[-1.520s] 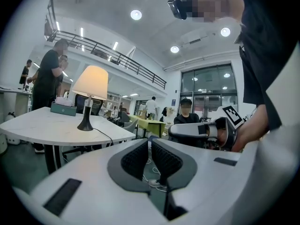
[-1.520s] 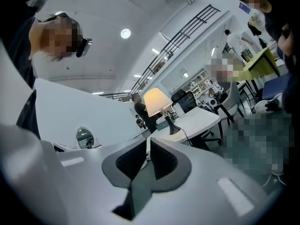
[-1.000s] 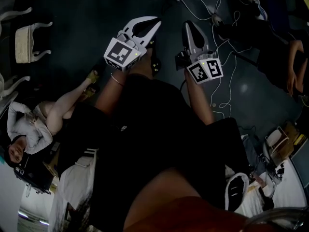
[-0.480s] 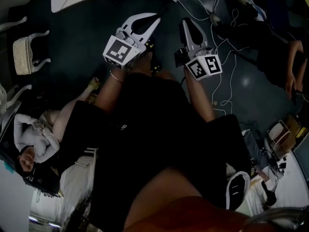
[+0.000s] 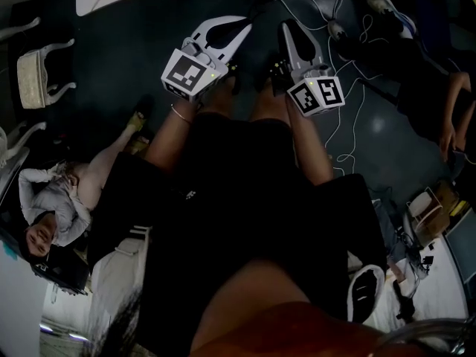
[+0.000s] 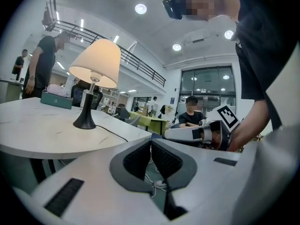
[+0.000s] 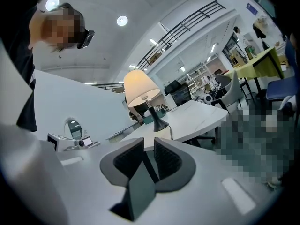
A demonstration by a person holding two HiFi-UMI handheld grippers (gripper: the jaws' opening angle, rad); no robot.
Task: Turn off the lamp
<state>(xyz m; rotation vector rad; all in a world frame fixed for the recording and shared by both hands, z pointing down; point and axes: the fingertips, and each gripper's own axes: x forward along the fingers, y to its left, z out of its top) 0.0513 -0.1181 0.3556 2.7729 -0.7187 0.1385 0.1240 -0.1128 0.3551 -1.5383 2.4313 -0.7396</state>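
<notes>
Lamp [image 6: 95,67] — cream shade aglow; black base

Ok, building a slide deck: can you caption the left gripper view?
Lit lamp standing on a white table, beyond the left gripper, its jaws closed and empty.

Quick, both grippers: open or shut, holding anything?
Left gripper: shut, nothing between the jaws.
Right gripper: slightly open, jaws have just been opening, nothing between them.
</notes>
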